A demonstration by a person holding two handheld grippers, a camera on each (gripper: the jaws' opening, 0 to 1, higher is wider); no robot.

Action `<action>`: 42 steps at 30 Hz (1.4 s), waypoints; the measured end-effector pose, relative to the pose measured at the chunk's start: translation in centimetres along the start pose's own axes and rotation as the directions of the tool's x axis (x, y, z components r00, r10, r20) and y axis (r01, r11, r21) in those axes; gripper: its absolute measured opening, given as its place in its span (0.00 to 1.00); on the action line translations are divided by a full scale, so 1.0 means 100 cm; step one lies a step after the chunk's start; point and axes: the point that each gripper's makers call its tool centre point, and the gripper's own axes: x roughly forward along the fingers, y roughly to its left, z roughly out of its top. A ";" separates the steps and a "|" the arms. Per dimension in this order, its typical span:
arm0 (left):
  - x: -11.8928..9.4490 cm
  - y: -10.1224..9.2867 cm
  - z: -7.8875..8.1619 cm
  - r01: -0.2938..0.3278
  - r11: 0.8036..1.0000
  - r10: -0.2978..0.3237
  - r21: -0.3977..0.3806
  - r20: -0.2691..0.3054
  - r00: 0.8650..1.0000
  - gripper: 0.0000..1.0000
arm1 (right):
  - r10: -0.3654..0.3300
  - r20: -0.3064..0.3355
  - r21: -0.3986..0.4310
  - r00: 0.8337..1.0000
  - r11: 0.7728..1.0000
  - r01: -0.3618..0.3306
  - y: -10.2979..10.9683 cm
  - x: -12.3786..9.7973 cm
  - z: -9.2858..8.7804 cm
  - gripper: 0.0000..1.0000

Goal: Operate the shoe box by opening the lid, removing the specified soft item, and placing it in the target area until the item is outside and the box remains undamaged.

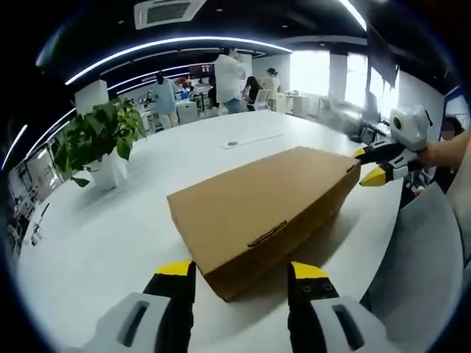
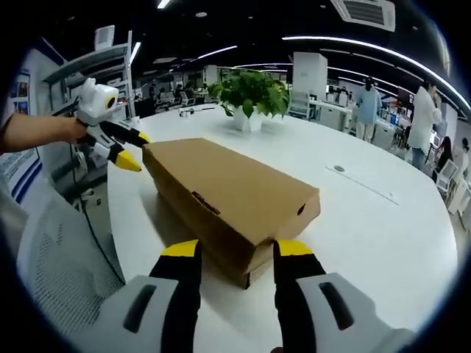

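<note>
On the round white table the brown cardboard shoe box is lying closed — nothing removed yet — with the left claw and right claw both spread, flanking opposite ends.

left tongs: two black jaws with yellow tips, each on a light grey moulded base with a dark oval slot
right tongs: same make, black jaws, yellow tips, grey slotted bases
left tongs, right gripper view: white body, black jaws, pointed yellow tips
right tongs, left gripper view: white body, black jaws, yellow tips
</note>
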 end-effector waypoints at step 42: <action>-0.008 0.050 0.109 -0.122 0.992 0.129 -0.044 0.223 0.966 0.45 | -0.027 0.146 -0.088 0.989 0.995 0.040 -0.043 -0.006 0.095 0.41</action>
